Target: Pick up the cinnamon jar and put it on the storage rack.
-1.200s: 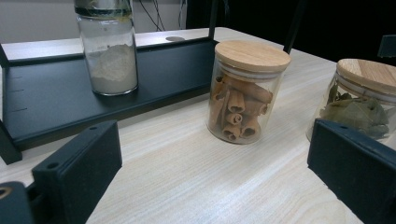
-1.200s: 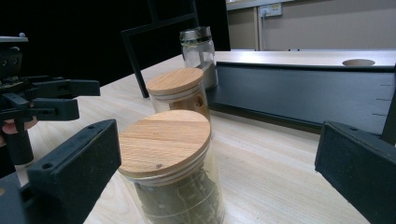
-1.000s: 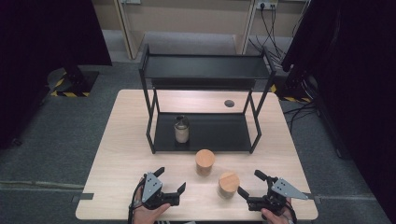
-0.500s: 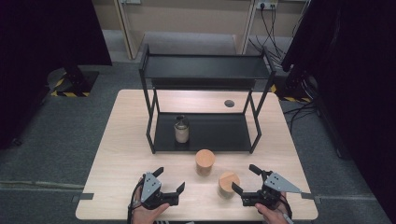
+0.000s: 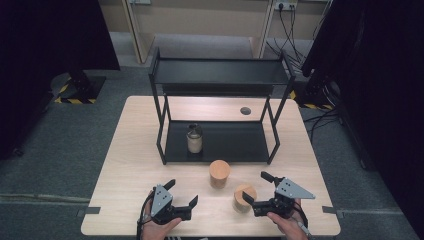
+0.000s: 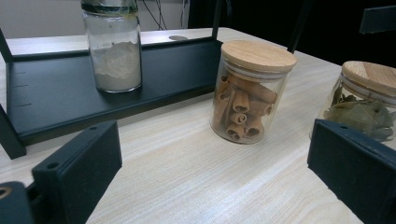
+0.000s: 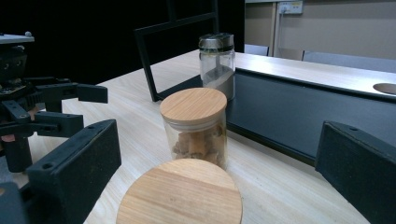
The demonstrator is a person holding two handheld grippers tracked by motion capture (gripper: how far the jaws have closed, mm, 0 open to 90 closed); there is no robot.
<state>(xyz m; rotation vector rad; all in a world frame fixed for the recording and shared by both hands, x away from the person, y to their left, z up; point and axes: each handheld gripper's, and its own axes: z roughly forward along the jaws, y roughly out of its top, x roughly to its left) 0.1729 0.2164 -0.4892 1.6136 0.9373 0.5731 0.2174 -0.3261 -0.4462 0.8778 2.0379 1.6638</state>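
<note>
- Right gripper (image 5: 256, 192), jaws spread wide, straddles the leaf jar (image 5: 244, 198) (placed to grasp it, I judge).
- Left gripper (image 5: 181, 193) wide open, empty, idle near the table (image 5: 125, 165) edge.

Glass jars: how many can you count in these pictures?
3. The metal-capped glass jar of white powder stands on the black rack's lower shelf; two wooden-lidded glass jars stand on the table.

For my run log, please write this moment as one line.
right gripper: open, around bay-leaf jar, not closed | left gripper: open, idle | cinnamon jar: on table | powder jar: on rack's lower shelf
</note>
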